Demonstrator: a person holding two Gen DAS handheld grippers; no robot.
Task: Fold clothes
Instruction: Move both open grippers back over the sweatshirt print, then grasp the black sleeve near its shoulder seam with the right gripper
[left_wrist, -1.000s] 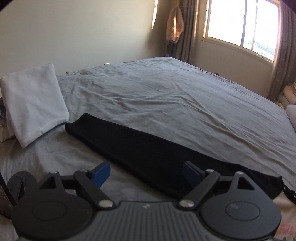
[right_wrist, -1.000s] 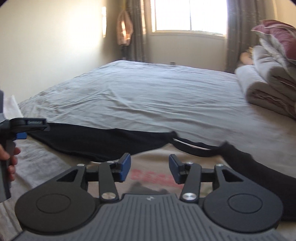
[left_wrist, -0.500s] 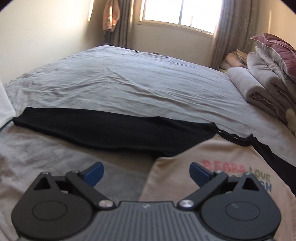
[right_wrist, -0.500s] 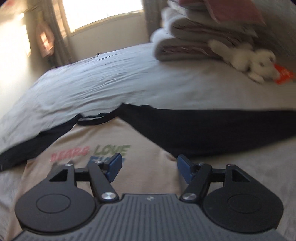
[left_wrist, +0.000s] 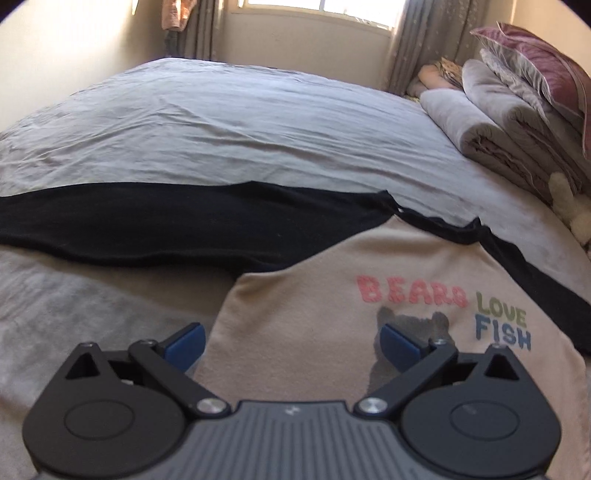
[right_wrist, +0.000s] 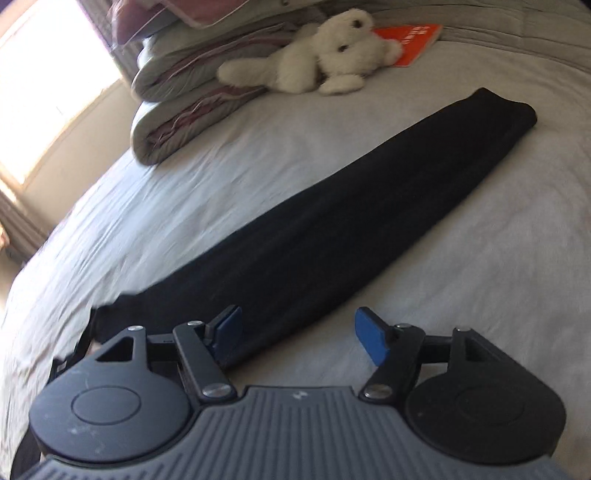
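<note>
Left gripper: the left gripper hung low over the shirt's chest with its blue pads wide apart and nothing between them; whether it touched the cloth could not be told
Right gripper: the right gripper had its fingers spread apart, holding nothing, above the near end of the right sleeve
Shirt: a beige shirt with black sleeves lay spread face up on the bed, collar toward the far side
Print: the chest print read BEARS LOVE FISH above a grey bear shape, just ahead of the left gripper's right-hand pad
Left sleeve: the left sleeve stretched flat away to the left edge of the left wrist view
Right sleeve: the right sleeve ran straight out from the gripper toward the soft toy, its cuff stopping short of the toy
Bed: the bed was covered in a creased grey sheet
Bedding: folded blankets were stacked at the right side of the bed, topped by a maroon pillow
Soft toy: a white soft toy lay against the blanket stack
Booklet: an orange booklet sat just behind the toy
Window: a bright window with grey curtains stood beyond the far end of the bed
</note>
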